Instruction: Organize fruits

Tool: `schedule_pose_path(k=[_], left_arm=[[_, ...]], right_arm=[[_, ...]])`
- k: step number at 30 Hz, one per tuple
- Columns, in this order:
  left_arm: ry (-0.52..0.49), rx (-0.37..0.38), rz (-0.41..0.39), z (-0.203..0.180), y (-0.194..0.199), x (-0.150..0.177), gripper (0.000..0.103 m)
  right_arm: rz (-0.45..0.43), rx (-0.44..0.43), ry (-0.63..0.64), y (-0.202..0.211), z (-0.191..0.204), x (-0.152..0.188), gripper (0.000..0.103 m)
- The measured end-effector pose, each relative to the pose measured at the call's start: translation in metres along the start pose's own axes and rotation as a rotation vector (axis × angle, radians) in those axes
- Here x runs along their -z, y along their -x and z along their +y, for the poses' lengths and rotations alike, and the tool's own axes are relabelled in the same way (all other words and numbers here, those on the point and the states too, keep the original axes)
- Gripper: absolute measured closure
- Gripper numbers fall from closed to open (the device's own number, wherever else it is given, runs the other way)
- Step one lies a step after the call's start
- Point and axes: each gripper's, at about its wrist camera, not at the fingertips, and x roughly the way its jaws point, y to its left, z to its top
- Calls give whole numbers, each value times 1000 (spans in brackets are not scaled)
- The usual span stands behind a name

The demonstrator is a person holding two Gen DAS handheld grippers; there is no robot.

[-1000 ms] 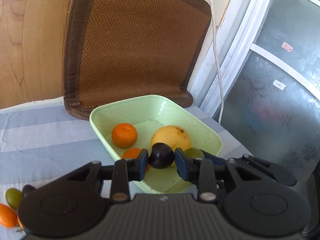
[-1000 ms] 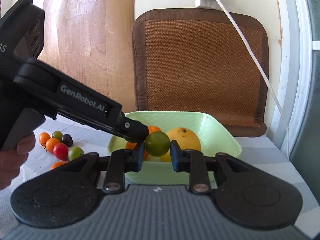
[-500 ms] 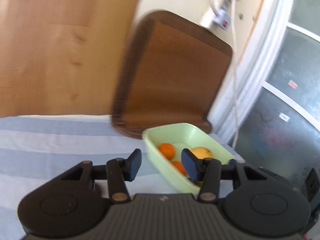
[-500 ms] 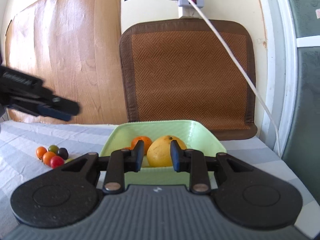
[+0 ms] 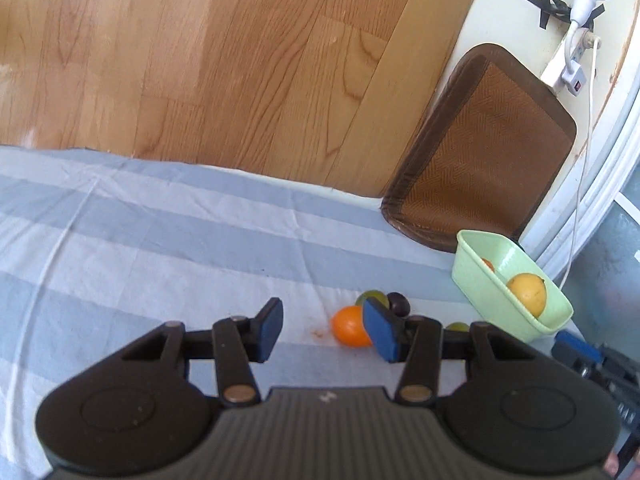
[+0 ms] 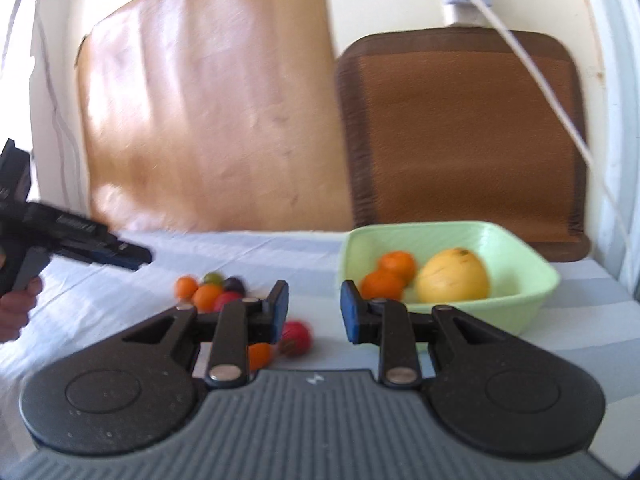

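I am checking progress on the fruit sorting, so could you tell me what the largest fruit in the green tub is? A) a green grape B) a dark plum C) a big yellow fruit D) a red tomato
C: in the right wrist view a large yellow fruit sits in the green tub beside two smaller oranges, bigger than anything else there.

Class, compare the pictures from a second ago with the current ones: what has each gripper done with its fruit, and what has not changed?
Both grippers let go: the left gripper no longer holds its dark fruit, the right gripper no longer its green one. The left gripper's jaws have just been opening, nothing between them, and it swung away from the green basin toward the loose fruits. The basin stays put with its yellow fruit.
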Motion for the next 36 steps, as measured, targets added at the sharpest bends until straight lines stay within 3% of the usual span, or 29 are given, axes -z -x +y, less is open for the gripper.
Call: schedule_pose_path(k=[1,3,8,10,13,15,24,28,36], left_arm=[[4,18,5,1,-3,-1,57],[11,46,9,2,-9,-2,44],[33,116,52,2,-33,-1,44],[32,116,69,0,-41,1,44],[45,138,81,1,-48,8,51],[36,131,75,1,-47,11,68],[75,126,64,5,-28,20,68],[91,143,45,2,-8,31,68],[-30,165,53,-21,31,70,68]], right_arm=[[21,-17,10,-3,8,2,72],[56,-47,28,-8,22,5,72],[121,-52,44,-24,36,8,70],[148,-40,48,-30,37,10,61],[178,-38,58,-33,39,12,60],[180,-32,68,-35,41,11,58],[262,41,101,-54,48,13,60],[246,40,90,-49,47,13,64],[196,-66,153,-10,83,28,64]])
